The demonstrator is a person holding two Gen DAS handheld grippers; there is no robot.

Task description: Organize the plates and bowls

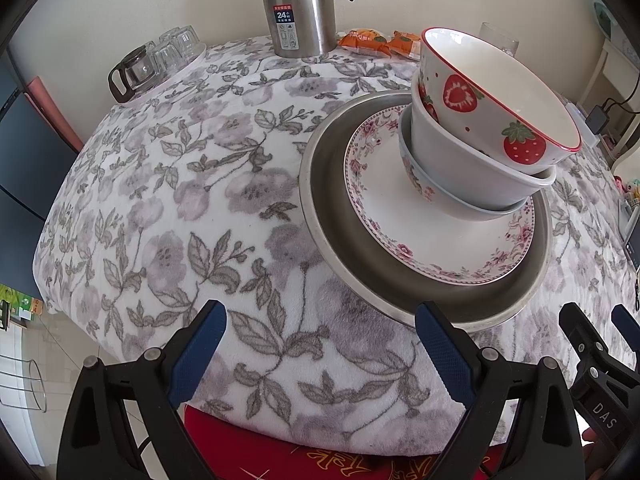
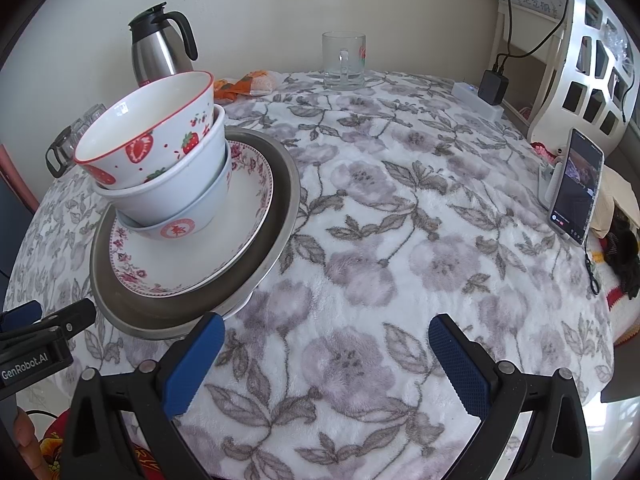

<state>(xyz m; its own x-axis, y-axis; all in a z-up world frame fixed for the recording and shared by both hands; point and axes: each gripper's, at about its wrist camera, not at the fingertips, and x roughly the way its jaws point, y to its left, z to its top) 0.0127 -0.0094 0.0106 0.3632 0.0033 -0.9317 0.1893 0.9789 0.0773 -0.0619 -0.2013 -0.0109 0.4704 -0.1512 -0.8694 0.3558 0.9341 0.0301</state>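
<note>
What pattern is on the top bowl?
Red strawberries on white, with a red rim, on the top bowl; clearest in the left wrist view.

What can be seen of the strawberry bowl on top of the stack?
The strawberry bowl is white glazed ceramic with a thin red rim, red strawberries and small red dots outside, plain white and empty inside. It sits upright but slightly tilted, nested in a plain white bowl, topmost of three stacked bowls on a floral plate. Neither gripper touches it.

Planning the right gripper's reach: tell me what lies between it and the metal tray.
Only bare floral tablecloth lies between the right gripper and the metal tray, as the right wrist view shows.
</note>
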